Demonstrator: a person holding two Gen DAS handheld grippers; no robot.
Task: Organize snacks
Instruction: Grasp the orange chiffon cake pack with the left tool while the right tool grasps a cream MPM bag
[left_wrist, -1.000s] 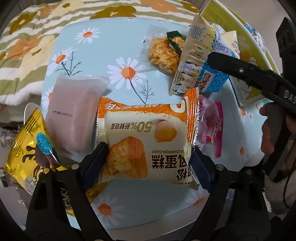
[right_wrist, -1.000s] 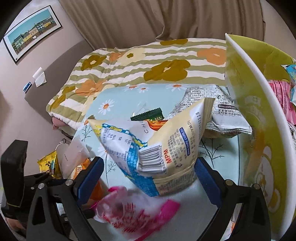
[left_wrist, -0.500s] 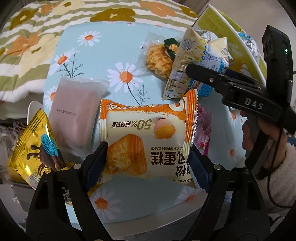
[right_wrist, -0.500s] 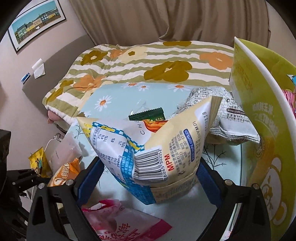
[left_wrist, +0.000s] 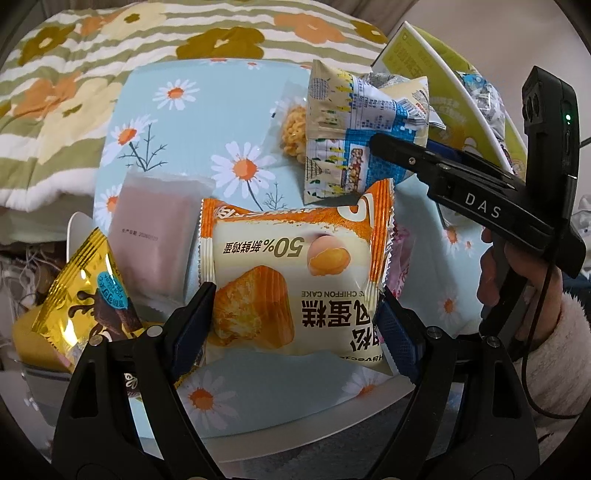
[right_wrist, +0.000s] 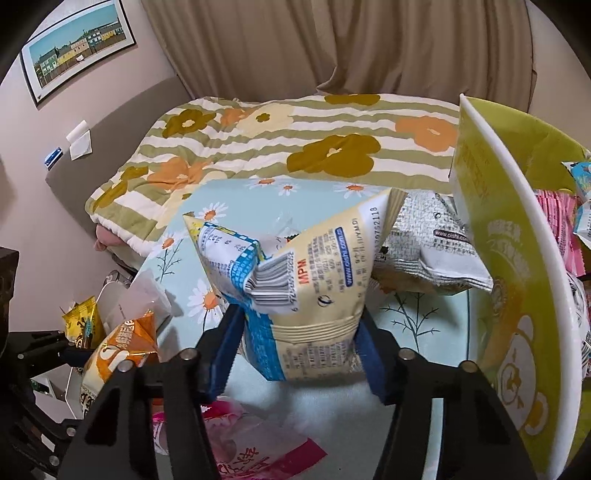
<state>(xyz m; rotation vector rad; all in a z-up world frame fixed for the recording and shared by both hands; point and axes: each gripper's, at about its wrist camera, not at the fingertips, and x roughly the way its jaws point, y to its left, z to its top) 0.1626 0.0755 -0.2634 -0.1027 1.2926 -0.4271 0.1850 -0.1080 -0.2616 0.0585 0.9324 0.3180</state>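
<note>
Chiffon cake pack at frame centre, pinched by left claw above daisy-print worktop. Blue-and-cream snack bag squeezed in right claw, lifted beside yellow-green bin at right.

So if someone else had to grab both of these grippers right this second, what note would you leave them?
Left gripper: shut on the orange-and-cream chiffon cake packet.
Right gripper: shut on the cream-and-blue crinkly snack bag, raised off the daisy-print table.
Done: the yellow-green bin on the right already holds some packets.
Left: both held snacks, plus the purple-filled clear pouch, gold foil packet, waffle pack, pink wrapper and grey-white bag, unsorted.
</note>
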